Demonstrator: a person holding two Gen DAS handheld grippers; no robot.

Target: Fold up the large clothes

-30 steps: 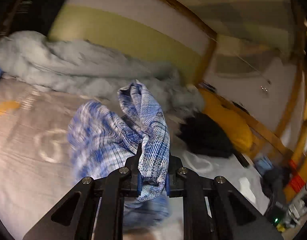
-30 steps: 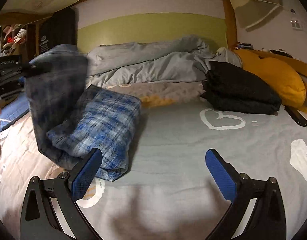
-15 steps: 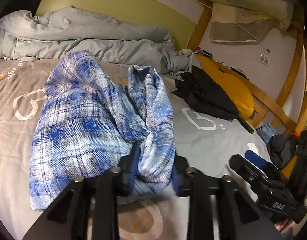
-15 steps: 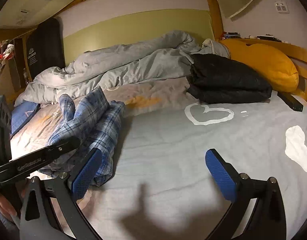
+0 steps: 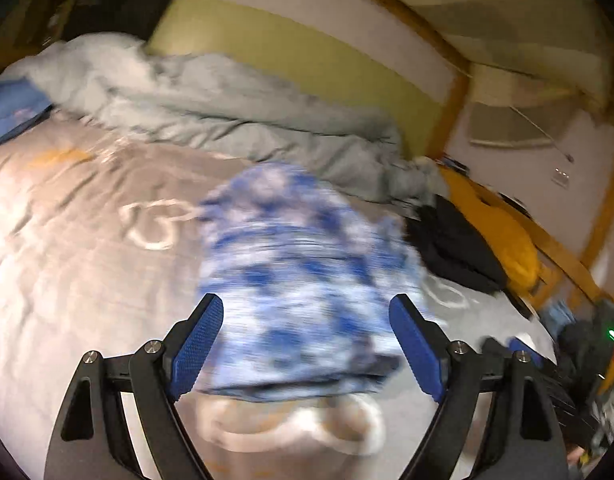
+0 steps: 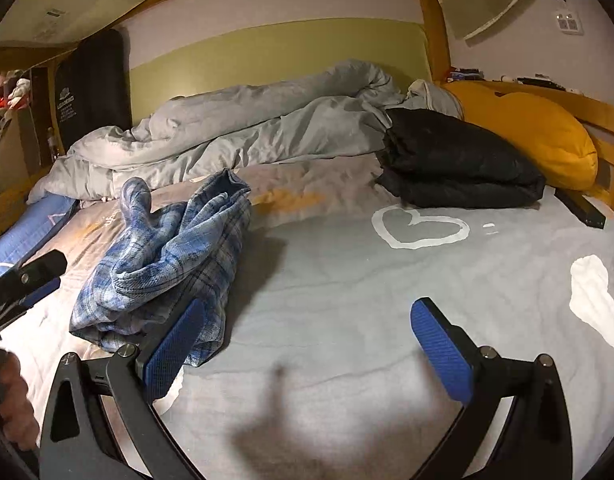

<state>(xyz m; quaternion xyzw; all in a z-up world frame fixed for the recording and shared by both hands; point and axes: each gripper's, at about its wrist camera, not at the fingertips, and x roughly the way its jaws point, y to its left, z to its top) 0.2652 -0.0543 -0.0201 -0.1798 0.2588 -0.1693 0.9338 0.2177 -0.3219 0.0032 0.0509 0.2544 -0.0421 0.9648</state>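
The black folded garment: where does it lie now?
In the right wrist view, the black garment lies far right on the bed, between the grey duvet and yellow pillow.

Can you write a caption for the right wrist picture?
Open right hand-held gripper hovers over the bed beside a bunched plaid shirt.

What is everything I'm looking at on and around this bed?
plaid shirt: one, blue and white, bunched on the bed's left half, lying free of both tools.
black garment: one, folded, far right of the bed.
duvet: one, grey, heaped along the headboard.
yellow pillow: one, far right corner, beside the black garment.
bedsheet: one, grey with white heart prints.
blue mat: one, left edge of the bed.
wall switch: one, white, upper right wall.
left tool: open, near the shirt.
right tool: open, over bare sheet.
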